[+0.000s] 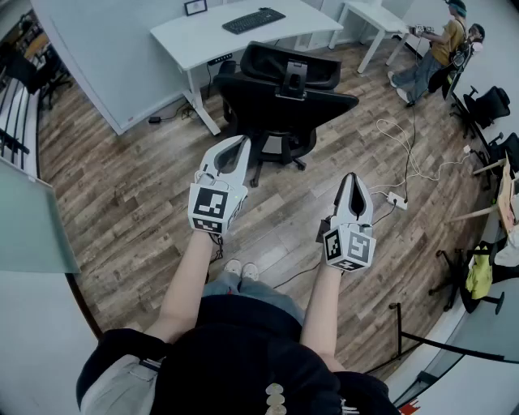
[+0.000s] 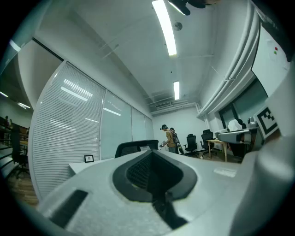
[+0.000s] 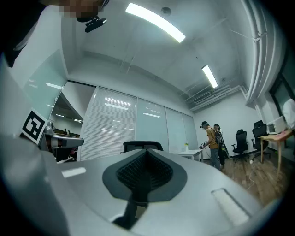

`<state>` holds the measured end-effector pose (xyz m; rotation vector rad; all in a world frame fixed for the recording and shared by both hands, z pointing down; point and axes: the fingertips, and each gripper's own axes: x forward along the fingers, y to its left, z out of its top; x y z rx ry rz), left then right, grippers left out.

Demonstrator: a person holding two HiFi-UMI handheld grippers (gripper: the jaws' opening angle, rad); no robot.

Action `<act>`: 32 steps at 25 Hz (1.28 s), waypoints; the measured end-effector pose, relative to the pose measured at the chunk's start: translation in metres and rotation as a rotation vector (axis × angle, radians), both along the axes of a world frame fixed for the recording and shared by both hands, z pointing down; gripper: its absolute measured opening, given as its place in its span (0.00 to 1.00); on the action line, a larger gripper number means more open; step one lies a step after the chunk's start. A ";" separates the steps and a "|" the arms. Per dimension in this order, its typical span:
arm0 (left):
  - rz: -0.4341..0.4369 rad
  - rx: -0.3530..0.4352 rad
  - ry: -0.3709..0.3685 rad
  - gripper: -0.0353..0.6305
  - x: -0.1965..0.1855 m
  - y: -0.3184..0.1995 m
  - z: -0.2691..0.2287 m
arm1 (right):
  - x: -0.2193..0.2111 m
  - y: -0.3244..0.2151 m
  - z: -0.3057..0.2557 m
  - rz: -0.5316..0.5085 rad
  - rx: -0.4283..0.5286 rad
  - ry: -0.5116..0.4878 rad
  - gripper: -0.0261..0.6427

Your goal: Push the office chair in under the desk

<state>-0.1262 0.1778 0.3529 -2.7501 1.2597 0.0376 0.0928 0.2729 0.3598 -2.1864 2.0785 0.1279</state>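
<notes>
A black office chair [image 1: 284, 97] stands on the wood floor, pulled out from the white desk [image 1: 243, 36], its back toward me. My left gripper [image 1: 240, 146] is shut and empty, its tips just short of the chair's left side. Lower right, my right gripper [image 1: 353, 180] is shut and empty too, farther from the chair. In the left gripper view the chair's headrest [image 2: 136, 146] peeks over the closed left gripper [image 2: 152, 154]. The headrest [image 3: 142, 145] also shows above the right gripper [image 3: 146, 154] in the right gripper view.
A keyboard [image 1: 253, 20] and a small frame [image 1: 195, 7] lie on the desk. A power strip with white cables [image 1: 396, 198] crosses the floor at right. Two people [image 1: 438, 49] stand by a second desk [image 1: 373, 20] at the far right. More black chairs [image 1: 486, 105] line the right wall.
</notes>
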 end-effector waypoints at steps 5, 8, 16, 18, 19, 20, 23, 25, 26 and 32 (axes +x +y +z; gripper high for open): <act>0.001 -0.006 -0.002 0.06 0.000 -0.003 -0.001 | 0.001 -0.002 -0.001 0.004 -0.002 -0.002 0.05; 0.005 -0.004 -0.003 0.06 0.003 -0.002 0.000 | 0.003 -0.002 0.000 0.004 -0.004 -0.003 0.05; -0.006 -0.009 -0.010 0.06 0.004 0.002 0.004 | 0.006 0.000 0.002 -0.005 -0.003 -0.009 0.05; -0.007 -0.010 -0.010 0.06 0.004 0.001 0.006 | 0.006 -0.003 0.003 -0.010 -0.002 -0.014 0.05; -0.007 -0.011 -0.010 0.06 0.004 -0.001 0.006 | 0.006 -0.004 0.003 -0.013 0.001 -0.020 0.05; -0.007 -0.011 -0.011 0.06 0.004 -0.003 0.006 | 0.006 -0.006 0.003 -0.016 0.006 -0.026 0.05; -0.012 -0.010 -0.012 0.06 0.003 -0.005 0.006 | 0.005 -0.009 0.003 -0.025 0.012 -0.022 0.05; -0.015 -0.008 -0.015 0.06 0.006 -0.007 0.005 | 0.006 -0.012 0.004 -0.035 0.012 -0.014 0.05; -0.017 -0.007 -0.015 0.06 0.007 -0.008 0.005 | 0.007 -0.014 0.005 -0.040 0.012 -0.015 0.05; -0.024 -0.037 0.025 0.07 0.011 -0.015 0.009 | 0.011 -0.025 0.011 -0.088 0.015 -0.041 0.09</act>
